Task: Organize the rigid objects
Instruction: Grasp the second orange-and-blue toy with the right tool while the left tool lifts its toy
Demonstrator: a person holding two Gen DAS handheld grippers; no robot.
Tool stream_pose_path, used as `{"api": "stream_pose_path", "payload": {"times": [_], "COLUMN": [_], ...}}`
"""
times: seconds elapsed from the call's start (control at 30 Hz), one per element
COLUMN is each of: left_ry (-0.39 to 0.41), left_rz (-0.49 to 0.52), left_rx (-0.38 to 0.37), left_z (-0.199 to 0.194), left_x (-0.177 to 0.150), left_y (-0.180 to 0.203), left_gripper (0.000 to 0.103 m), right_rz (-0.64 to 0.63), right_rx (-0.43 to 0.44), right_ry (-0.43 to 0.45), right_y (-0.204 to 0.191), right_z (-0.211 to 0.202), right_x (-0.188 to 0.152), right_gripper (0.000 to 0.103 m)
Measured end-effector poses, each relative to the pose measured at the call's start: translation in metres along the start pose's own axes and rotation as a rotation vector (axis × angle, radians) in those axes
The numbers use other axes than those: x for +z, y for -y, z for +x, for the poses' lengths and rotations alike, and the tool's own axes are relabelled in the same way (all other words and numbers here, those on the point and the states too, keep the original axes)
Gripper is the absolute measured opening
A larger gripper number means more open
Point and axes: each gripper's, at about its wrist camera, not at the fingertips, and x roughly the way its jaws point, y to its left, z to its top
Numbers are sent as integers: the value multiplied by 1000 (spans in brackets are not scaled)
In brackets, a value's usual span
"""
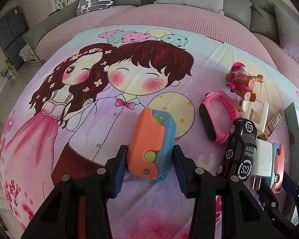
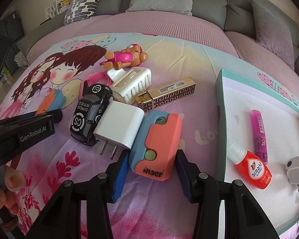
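Note:
My left gripper (image 1: 150, 153) is shut on an orange-and-blue toy (image 1: 149, 139), its blue pads pressing both sides just above the cartoon bedspread (image 1: 89, 119). In the right wrist view that toy (image 2: 52, 99) and the left gripper (image 2: 49, 117) show at the left. My right gripper (image 2: 151, 155) is shut on a second orange-and-blue toy (image 2: 159, 143) printed "snaer". That toy lies on the spread with the pads against its flanks, and it touches a white charger (image 2: 119, 123). At the right stands a teal-rimmed white box (image 2: 221, 83).
The box holds an orange bottle (image 2: 253, 165), a purple tube (image 2: 259, 131) and a white plug (image 2: 295, 167). On the spread lie a black toy car (image 2: 89, 111), a gold case (image 2: 169, 95), a white hair claw (image 2: 131, 85), a pink dog figure (image 2: 127, 57) and a pink watch (image 1: 217, 115).

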Motion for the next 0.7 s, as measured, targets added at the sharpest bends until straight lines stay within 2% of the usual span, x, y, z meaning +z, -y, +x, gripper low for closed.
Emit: {"api": "stream_pose_path", "payload": {"times": [0.23, 0.37, 0.7], "left_ry": [3, 10, 76], "left_rz": [7, -3, -23], "left_rx": [10, -1, -34], "left_z": [0, -3, -25], "left_x": [1, 3, 10], "left_y": [2, 0, -4], "left_gripper": [47, 47, 46], "right_rz": [40, 76, 165], "right_rx": [22, 38, 63], "right_ry": [15, 74, 142], "right_y": [6, 15, 37], "right_z": [-5, -21, -43], "right_x": [1, 4, 8], "right_gripper": [49, 48, 43]}}
